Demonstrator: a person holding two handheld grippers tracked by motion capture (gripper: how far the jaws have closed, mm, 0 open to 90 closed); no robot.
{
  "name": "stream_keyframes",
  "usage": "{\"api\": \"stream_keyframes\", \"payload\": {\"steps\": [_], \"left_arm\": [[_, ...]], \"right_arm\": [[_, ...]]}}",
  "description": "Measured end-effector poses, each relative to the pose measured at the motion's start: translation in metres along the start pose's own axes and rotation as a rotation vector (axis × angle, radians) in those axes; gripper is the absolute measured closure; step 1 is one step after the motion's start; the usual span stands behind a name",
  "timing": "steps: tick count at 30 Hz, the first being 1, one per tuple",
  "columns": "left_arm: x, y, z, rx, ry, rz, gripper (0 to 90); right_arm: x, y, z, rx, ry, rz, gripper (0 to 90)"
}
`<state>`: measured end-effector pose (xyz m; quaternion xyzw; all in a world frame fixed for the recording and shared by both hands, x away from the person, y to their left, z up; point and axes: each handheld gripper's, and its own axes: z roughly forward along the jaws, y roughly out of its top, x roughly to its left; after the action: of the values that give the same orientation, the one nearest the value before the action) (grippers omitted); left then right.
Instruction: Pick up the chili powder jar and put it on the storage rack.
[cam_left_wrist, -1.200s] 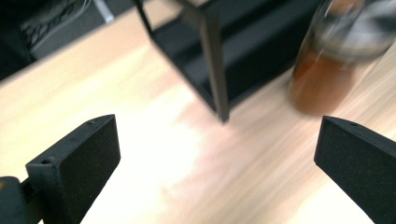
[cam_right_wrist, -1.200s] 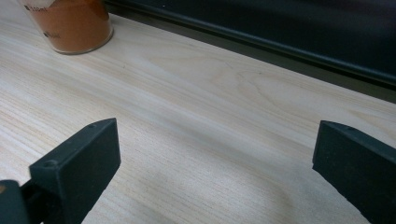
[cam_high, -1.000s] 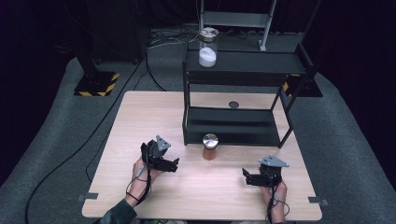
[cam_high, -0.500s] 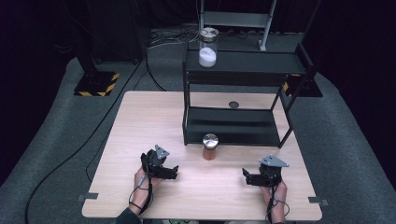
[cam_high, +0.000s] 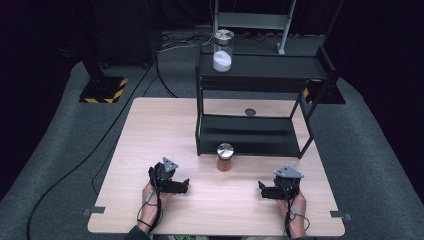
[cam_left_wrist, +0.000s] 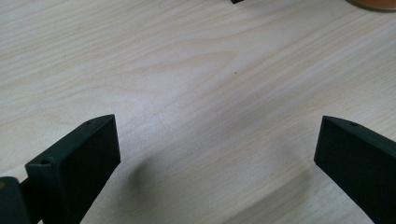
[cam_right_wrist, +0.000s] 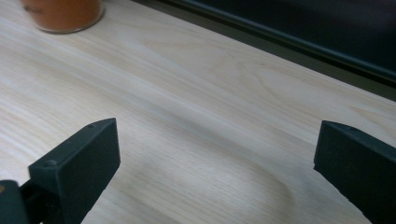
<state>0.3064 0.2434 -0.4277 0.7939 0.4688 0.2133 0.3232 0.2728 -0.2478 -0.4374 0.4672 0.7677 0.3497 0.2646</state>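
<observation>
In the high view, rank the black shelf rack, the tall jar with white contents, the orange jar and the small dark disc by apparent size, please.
1. Black shelf rack, by far the largest.
2. Tall jar with white contents, on the rack's top shelf.
3. Orange jar on the table; it stands lower and nearer, so the true gap is unsure.
4. Dark disc.

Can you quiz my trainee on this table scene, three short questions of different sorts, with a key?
1. True or false: the left gripper holds the orange jar.
2. Where does the tall jar of white powder stand? A) on the table B) on the rack's top shelf C) on the floor
3. Fill in: both grippers' jaws stand ____.

Key:
1. False; the left gripper and the right gripper rest on the table, apart from the jar.
2. B, on the black rack.
3. Open.
</observation>
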Motion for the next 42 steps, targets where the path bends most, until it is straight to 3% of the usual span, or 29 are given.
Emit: {"api": "stream_keyframes", "payload": {"steps": [2, 9, 19, 25, 37, 42], "left_arm": [[0.002, -0.002, 0.001, 0.003, -0.003, -0.01, 0.0], [0.006, -0.01, 0.003, -0.009, -0.017, -0.04, 0.0], [0.005, -0.011, 0.003, -0.01, -0.015, -0.041, 0.0], [0.005, -0.011, 0.003, -0.011, -0.016, -0.042, 0.0], [0.005, -0.011, 0.003, -0.01, -0.014, -0.04, 0.0], [0.005, -0.011, 0.003, -0.01, -0.014, -0.039, 0.0]], "right_arm": [[0.003, 0.006, -0.002, 0.0, 0.004, -0.009, 0.0], [0.008, 0.037, -0.004, -0.019, 0.093, -0.038, 0.0], [0.024, 0.086, 0.024, -0.01, 0.203, -0.129, 0.0], [0.035, 0.099, 0.044, -0.005, 0.246, -0.18, 0.0], [0.041, 0.111, 0.078, -0.006, 0.299, -0.189, 0.0], [0.045, 0.114, 0.088, 0.001, 0.301, -0.198, 0.0]]}}
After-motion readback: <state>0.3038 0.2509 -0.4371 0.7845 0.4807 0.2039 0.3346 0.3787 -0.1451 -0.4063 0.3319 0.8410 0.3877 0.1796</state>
